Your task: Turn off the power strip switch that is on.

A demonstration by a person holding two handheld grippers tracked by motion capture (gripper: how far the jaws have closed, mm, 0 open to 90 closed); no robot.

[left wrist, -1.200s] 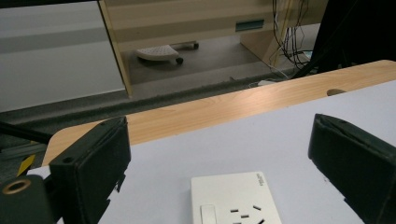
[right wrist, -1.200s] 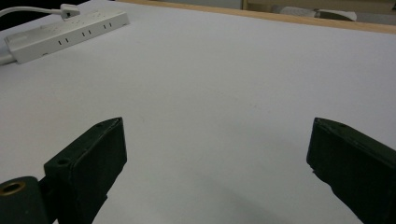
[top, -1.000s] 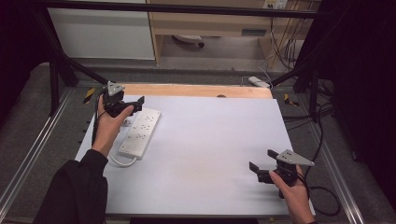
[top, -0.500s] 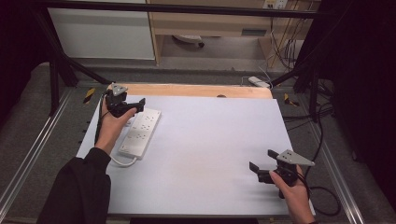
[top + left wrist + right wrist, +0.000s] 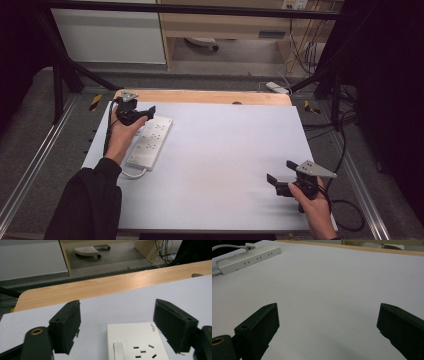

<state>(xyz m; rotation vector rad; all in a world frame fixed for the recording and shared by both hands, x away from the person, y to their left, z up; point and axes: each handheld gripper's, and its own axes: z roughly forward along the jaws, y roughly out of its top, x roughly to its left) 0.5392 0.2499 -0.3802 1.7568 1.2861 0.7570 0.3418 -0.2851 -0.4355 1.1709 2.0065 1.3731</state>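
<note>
Hovering, left claw point(image 5: 116, 327) seemingly just above power strip point(image 5: 137, 342), jaws apart

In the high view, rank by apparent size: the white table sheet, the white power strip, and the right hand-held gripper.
1. White table sheet, largest by far.
2. White power strip.
3. Right hand-held gripper, slightly smaller, though nearer the camera, so that is unsure.

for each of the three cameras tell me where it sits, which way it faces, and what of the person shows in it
High view: above the near edge, facing forward and down on the table; both forearms, left gripper, right gripper.
Left gripper view: on the left gripper, facing the far edge; open jaws over the power strip.
Right gripper view: on the right gripper, facing across the table; open jaws.
Shared: all three show the power strip.
</note>
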